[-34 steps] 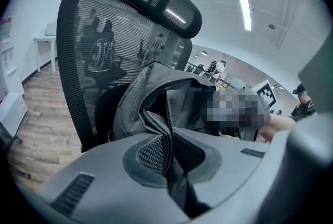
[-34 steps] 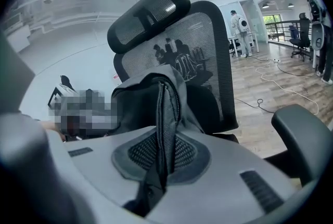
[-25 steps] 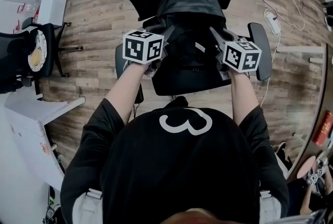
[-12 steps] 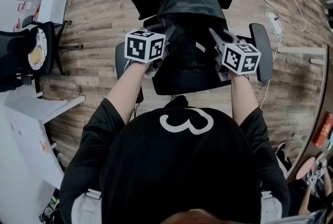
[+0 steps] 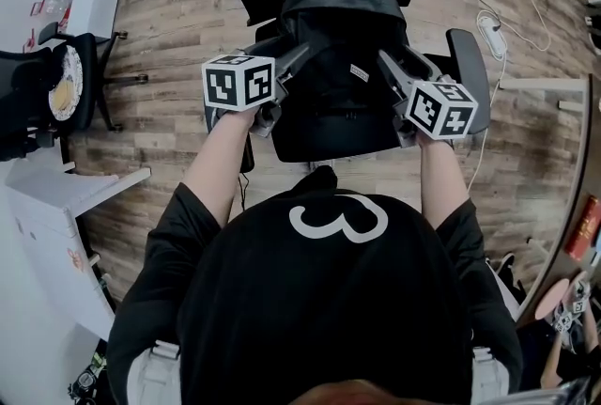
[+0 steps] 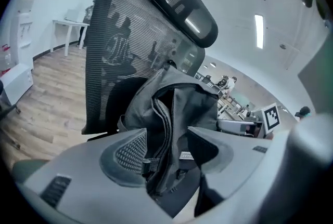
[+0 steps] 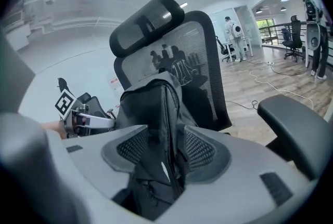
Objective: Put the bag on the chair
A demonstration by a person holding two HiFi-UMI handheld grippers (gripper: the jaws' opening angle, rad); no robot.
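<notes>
Two grippers, both spread wide. The left gripper [image 6: 166,147] and the right gripper [image 7: 166,150] have just been opening their jaws. The dark grey fabric backpack [image 5: 338,37] stands between each pair, and the pads look clear of its cloth. I read this as the let-go: one gripper on each flank suits a soft, floppy bag, and freeing both sides together should stop it twisting.

The backpack sits upright on the seat [image 5: 319,145] of the black mesh office chair. It is propped against the mesh backrest [image 6: 112,46], which is probably why it stands unaided. Placement looks done to me. What's left is drawing both grippers straight back, minding the straps and the padded armrest [image 5: 467,79] beside the right one.
</notes>
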